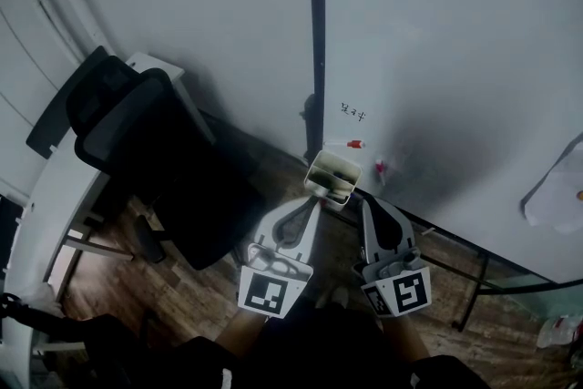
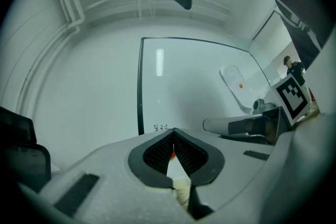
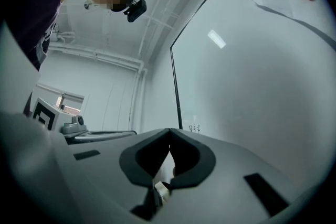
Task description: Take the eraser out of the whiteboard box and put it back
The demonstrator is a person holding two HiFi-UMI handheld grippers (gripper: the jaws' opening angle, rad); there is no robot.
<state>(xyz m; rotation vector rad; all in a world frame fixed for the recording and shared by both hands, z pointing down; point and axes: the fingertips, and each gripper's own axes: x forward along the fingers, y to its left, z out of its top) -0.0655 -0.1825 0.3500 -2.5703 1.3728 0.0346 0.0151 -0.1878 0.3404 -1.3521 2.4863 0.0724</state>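
1. Evidently the whiteboard box (image 1: 332, 178) hangs at the lower left corner of the whiteboard (image 1: 455, 59), just beside the board's black left edge. The eraser can't be told apart from the dark shapes inside, so it is probably in there.
2. The left gripper (image 2: 173, 132) has its jaws closed tip to tip with nothing between them. It points at the box from just below. The right gripper (image 3: 169, 131) is likewise pressed together and empty, just beside the box's lower right.
3. Judging by this, the taking-out step has not begun and this is the approach. Next, one gripper must spread its jaws, come over the box's open top and find the eraser.
4. Two red-capped markers (image 1: 353, 144) cling to the board just right of the box, under some small handwriting (image 1: 352, 113). The right gripper could knock them.
5. A paper sheet (image 1: 551, 196) hangs near the board's right edge, while an office chair (image 1: 137, 141) and a white desk (image 1: 55, 196) stand well apart to the left. Nothing blocks the way.
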